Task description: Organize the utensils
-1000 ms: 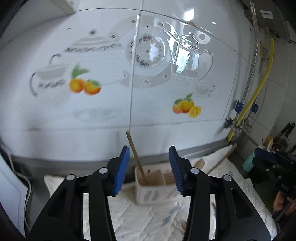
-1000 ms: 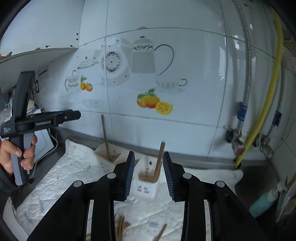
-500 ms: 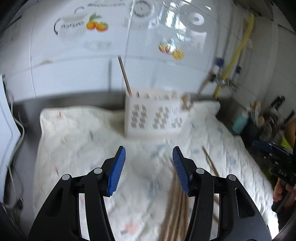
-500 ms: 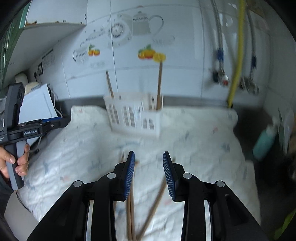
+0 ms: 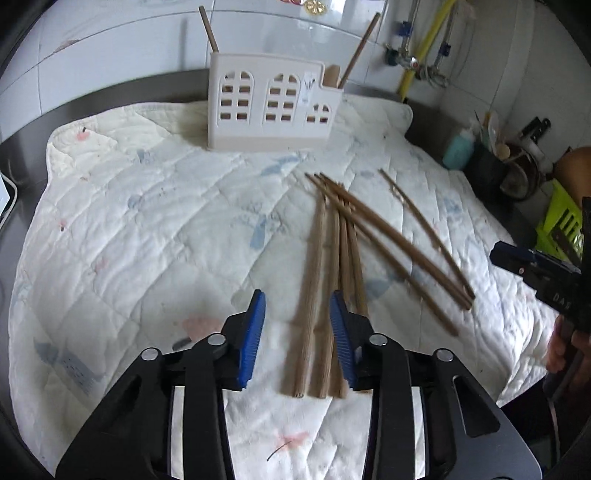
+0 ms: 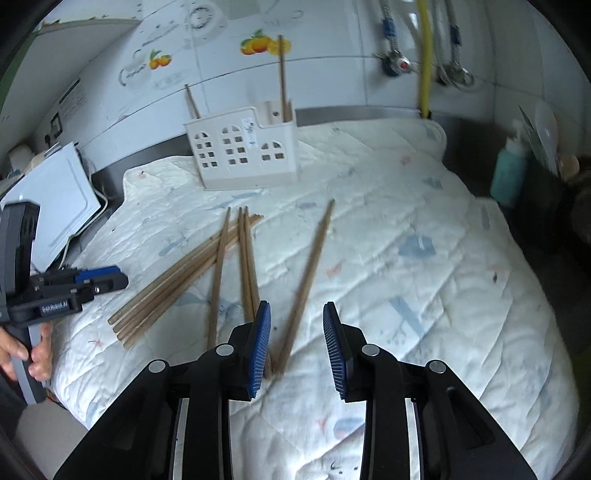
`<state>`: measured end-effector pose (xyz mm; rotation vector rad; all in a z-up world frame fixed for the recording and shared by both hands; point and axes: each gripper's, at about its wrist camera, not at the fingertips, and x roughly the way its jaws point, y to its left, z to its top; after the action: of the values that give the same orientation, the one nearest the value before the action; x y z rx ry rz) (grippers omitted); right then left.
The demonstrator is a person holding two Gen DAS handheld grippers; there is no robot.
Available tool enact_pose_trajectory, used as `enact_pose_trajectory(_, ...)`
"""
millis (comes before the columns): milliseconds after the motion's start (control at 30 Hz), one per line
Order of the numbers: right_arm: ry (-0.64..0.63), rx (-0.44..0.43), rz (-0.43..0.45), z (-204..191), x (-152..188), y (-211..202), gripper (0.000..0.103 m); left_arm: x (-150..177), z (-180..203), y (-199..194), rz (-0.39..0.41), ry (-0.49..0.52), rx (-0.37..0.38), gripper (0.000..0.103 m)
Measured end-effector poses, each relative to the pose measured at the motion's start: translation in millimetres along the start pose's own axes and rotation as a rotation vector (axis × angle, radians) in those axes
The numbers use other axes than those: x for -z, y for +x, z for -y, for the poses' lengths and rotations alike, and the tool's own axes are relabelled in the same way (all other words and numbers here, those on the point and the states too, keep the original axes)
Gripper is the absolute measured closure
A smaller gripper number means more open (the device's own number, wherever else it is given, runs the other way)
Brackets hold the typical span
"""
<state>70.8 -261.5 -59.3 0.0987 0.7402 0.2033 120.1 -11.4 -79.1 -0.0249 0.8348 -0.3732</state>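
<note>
Mostly undone, as I read it: the chopsticks point(image 5: 334, 258) lie loose on the quilted pad point(image 5: 147, 221) in the middle of the desk, a tight bundle plus a few splayed off toward the right side, one stray point(image 6: 306, 280) lying apart from the rest. Only two sticks stand in the white holder point(image 5: 269, 103) at the back of the pad against the tiled wall point(image 5: 110, 48), one in the tall compartment point(image 5: 208, 27), one in the low side compartment point(image 5: 360, 48). So the bulk of the sorting is left. Left gripper point(image 5: 297, 334) hangs low over the near ends of the bundle, jaws have just been closing, narrow gap now with two or three sticks between the pads, not pinched yet as far as I can see. Right gripper point(image 6: 297, 345) sits over the near end of the stray stick, jaws have just been closing a bit too, still apart, stick between them but not clamped. Obstacles: sticks overlap and cross, so a clean single pick looks awkward; the soft pad may give. Off to the right a teal bottle point(image 6: 508, 177) and a dark pot of tools point(image 5: 491, 166), clear of the path; a white board point(image 6: 55, 206) leans at the left edge.
</note>
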Motion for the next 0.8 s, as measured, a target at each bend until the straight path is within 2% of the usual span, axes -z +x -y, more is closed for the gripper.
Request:
enact_pose_trajectory(200,0.032,0.012,-0.014,4.8,7.2,5.7,0.085,8.5,4.3,7.7,-0.024,0.042,-0.001,0.081)
enact_pose_trajectory(333,0.035,0.023,-0.023,5.5,8.9,10.0,0.088,11.2,7.7,11.9,-0.033,0.073,-0.010,0.082)
enact_pose_trajectory(400,0.041,0.023,-0.029,6.1,10.1,12.8,0.089,12.4,8.6,15.1,-0.043,0.089,-0.021,0.088)
enact_pose_trajectory(800,0.065,0.012,-0.046,2.2,13.1,25.6,0.092,13.0,10.7,21.5,-0.040,0.110,-0.031,0.088)
